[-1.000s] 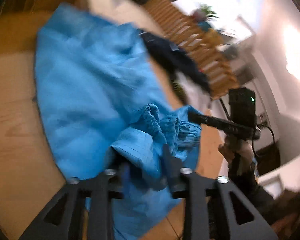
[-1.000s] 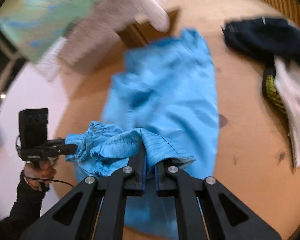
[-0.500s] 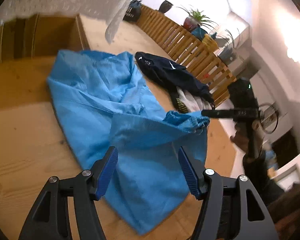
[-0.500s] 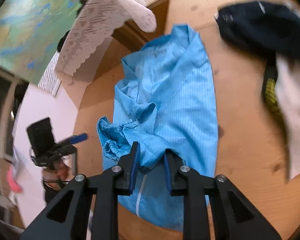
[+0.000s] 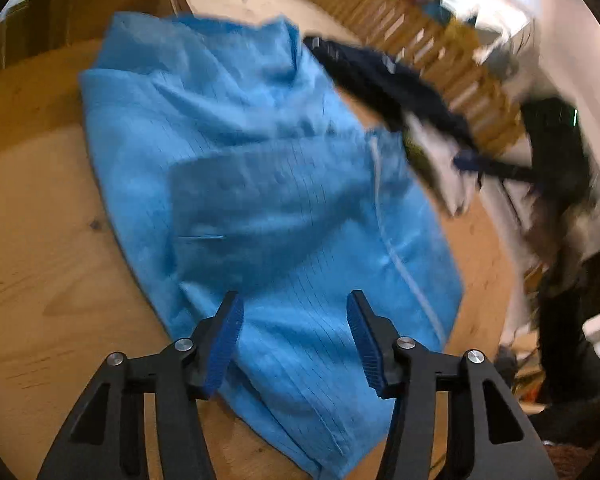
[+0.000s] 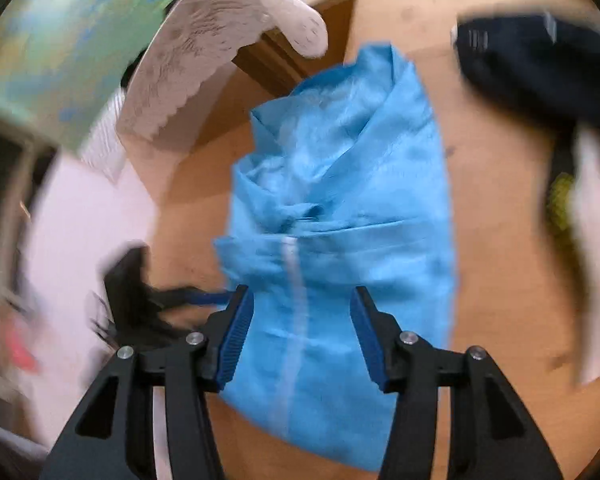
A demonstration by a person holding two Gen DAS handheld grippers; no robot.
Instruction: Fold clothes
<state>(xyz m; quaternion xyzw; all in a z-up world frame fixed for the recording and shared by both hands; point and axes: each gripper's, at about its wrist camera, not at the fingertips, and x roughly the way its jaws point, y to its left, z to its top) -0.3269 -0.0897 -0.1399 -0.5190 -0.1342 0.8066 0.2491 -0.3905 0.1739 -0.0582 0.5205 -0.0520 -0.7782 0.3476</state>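
Release is occurring at both grippers: the left gripper [image 5: 294, 334], previously pinching cloth, is narrowing empty jaws, and the right gripper [image 6: 302, 330] is widening, also empty. The blue garment [image 5: 260, 200] is lying folded on the wooden table [image 5: 32, 240]; fold appears complete.

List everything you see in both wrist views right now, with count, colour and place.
blue garment: 1, bright blue, spread on the table
dark garment: 1, navy, beyond the blue one
white cloth: 1, white, under the navy one
wooden table: 1, light brown, under all
slatted fence: 1, wood, behind the table
lace cloth: 1, off-white, hanging top left
left gripper: 1, black with blue pads, closing, nothing gripped
right gripper: 1, same, opening, nothing gripped
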